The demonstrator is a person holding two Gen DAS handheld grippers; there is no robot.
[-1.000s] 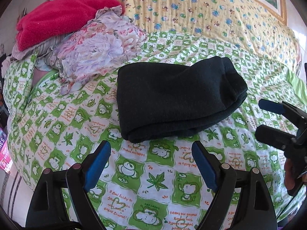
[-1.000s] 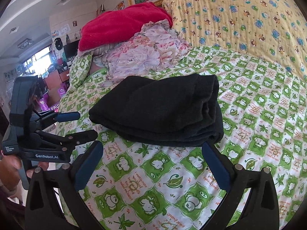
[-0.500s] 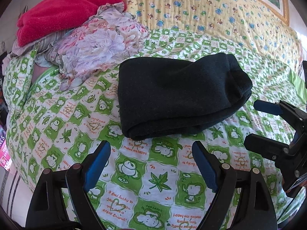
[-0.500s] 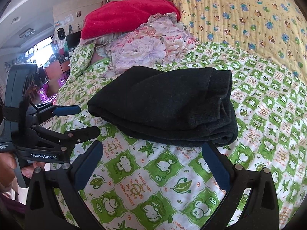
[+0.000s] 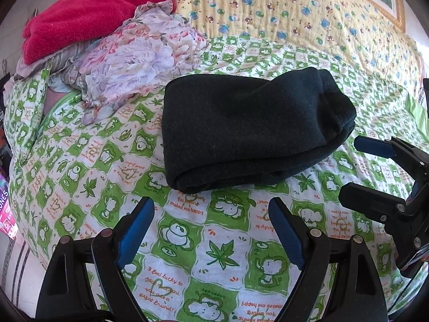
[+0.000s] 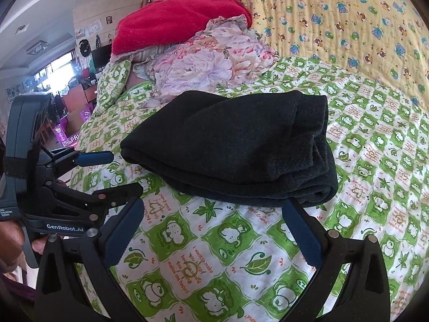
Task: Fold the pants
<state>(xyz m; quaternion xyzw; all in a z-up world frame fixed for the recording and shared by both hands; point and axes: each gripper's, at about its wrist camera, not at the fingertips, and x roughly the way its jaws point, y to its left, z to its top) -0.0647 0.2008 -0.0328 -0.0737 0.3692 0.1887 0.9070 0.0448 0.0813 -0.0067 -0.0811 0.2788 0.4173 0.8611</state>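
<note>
Lying folded: pants (image 5: 249,131) on bedspread (image 5: 214,255)

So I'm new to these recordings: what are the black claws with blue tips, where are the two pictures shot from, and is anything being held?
Each claw is a hand-held two-finger gripper with a camera looking along its fingers. One picture comes from the left gripper, the other from the right gripper; each also sees the other at its edge. Both are open and hold nothing. On the green patterned bedsheet lie the folded black pants. Behind them lie a floral cloth, a red blanket and a yellow quilt.
</note>
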